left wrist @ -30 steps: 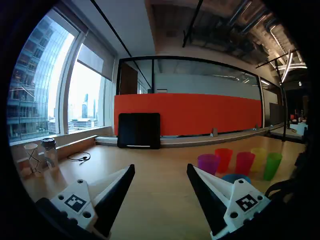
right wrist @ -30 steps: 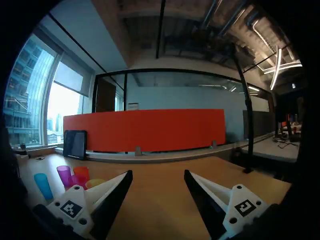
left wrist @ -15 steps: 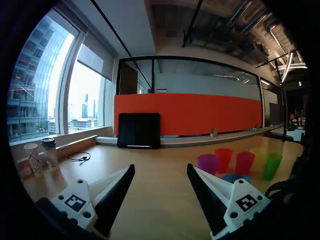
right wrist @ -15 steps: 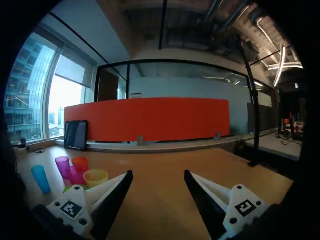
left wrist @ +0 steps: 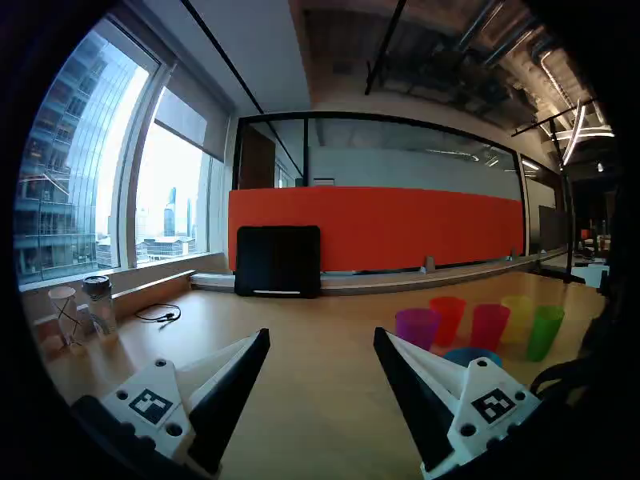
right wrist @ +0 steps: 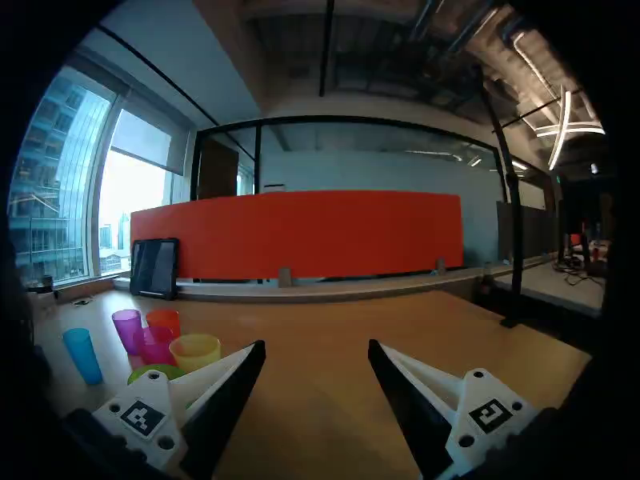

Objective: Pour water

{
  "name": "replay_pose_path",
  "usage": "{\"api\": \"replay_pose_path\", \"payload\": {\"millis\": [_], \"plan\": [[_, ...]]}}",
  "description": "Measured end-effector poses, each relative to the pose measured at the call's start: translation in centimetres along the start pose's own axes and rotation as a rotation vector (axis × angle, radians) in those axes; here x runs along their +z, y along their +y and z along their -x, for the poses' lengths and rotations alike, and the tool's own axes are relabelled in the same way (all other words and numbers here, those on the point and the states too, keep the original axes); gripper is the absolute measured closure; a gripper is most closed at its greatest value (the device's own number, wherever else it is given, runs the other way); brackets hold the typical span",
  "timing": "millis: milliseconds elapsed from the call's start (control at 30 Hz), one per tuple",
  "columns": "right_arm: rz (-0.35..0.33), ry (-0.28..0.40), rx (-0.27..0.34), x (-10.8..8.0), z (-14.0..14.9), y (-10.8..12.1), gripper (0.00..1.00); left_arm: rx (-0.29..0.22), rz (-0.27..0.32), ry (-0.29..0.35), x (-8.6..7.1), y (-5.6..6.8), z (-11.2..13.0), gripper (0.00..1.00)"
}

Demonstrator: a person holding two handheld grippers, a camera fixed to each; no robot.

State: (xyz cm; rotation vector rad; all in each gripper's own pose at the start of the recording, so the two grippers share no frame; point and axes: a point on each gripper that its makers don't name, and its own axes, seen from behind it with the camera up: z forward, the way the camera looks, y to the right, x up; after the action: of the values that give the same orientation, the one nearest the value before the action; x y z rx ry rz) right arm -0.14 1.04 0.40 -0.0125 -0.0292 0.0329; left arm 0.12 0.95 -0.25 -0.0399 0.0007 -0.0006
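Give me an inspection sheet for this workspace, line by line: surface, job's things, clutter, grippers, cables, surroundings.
Surface: wooden desk, bare between the fingers.
Job's things: purple cup, orange cup, pink cup, yellow cup and green cup clustered upright; blue cup nearer, partly behind a finger.
Clutter: tablet leaning on the partition; paper cup and lidded container by the window.
Grippers: left gripper open, empty; right gripper open, empty.
Cables: black cable lying on the desk.
Surroundings: orange partition, large window.
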Motion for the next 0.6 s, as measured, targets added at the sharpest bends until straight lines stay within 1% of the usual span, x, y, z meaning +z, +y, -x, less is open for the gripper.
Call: {"api": "replay_pose_path", "payload": {"millis": [200, 367, 467, 600], "plan": [[0.006, 0.014, -0.002, -0.14, -0.18, 0.07, 0.01, 0.000, 0.000, 0.000, 0.02, 0.02, 0.00, 0.03], [0.004, 0.028, -0.017, -0.36, -0.34, -0.10, 0.01, 0.000, 0.000, 0.000, 0.03, 0.00, 0.04, 0.04], [-0.002, 0.029, -0.030, -0.38, -0.29, -0.39, 0.01, 0.000, 0.000, 0.000, 0.02, 0.02, 0.02, 0.04], [-0.001, 0.029, -0.033, -0.39, -0.29, -0.48, 0.01, 0.000, 0.000, 0.000, 0.01, 0.00, 0.01, 0.03]]}}
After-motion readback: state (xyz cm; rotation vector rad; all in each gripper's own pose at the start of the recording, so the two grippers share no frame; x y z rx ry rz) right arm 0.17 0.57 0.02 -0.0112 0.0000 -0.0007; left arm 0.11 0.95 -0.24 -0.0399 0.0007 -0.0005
